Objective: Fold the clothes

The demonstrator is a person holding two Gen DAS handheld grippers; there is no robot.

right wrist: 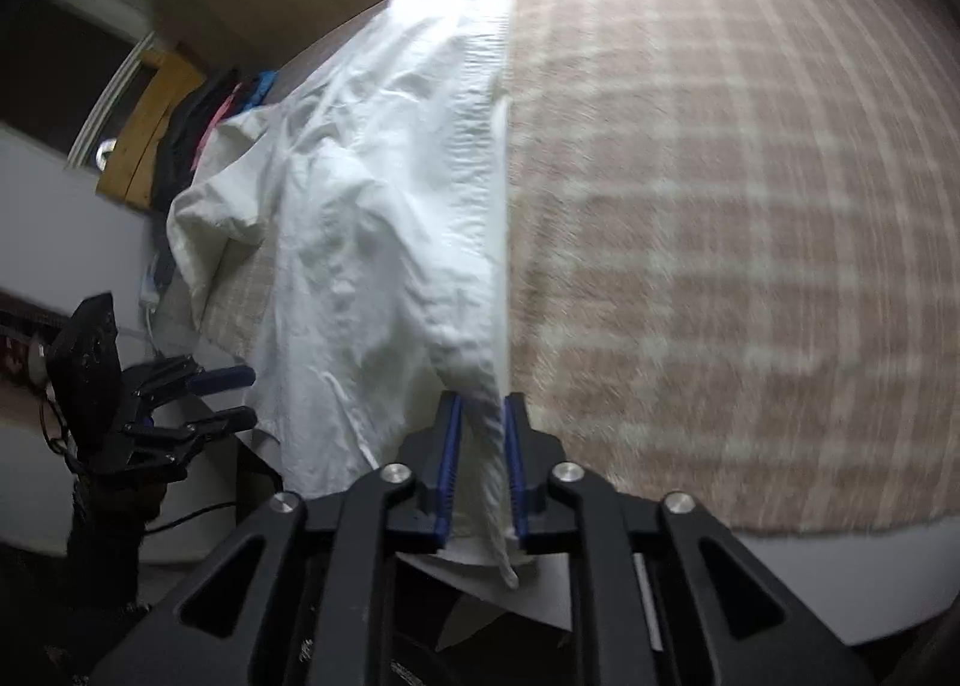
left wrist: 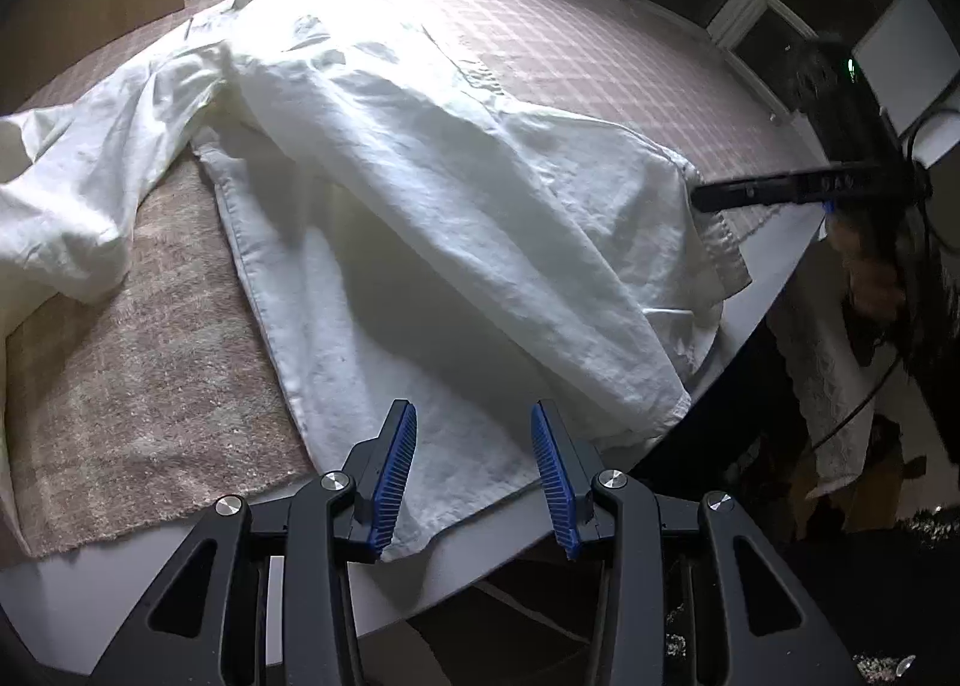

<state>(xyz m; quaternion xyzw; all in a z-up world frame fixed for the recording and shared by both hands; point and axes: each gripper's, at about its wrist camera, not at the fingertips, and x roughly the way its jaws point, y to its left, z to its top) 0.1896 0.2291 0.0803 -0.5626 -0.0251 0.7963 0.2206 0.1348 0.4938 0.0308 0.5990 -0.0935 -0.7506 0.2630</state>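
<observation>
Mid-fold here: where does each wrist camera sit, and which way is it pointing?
Left wrist: behind the open left gripper at the table's near edge, facing along the shirt; right gripper shows at right.
Right wrist: behind the right gripper, shut on the shirt's hem, facing along the blanket; left gripper shows at left.
Shared: shirt, blanket, both grippers.

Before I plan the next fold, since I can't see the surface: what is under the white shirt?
The white shirt lies on a pinkish plaid blanket, which covers a white table. Whatever the blanket holds directly beneath the shirt is hidden.
</observation>
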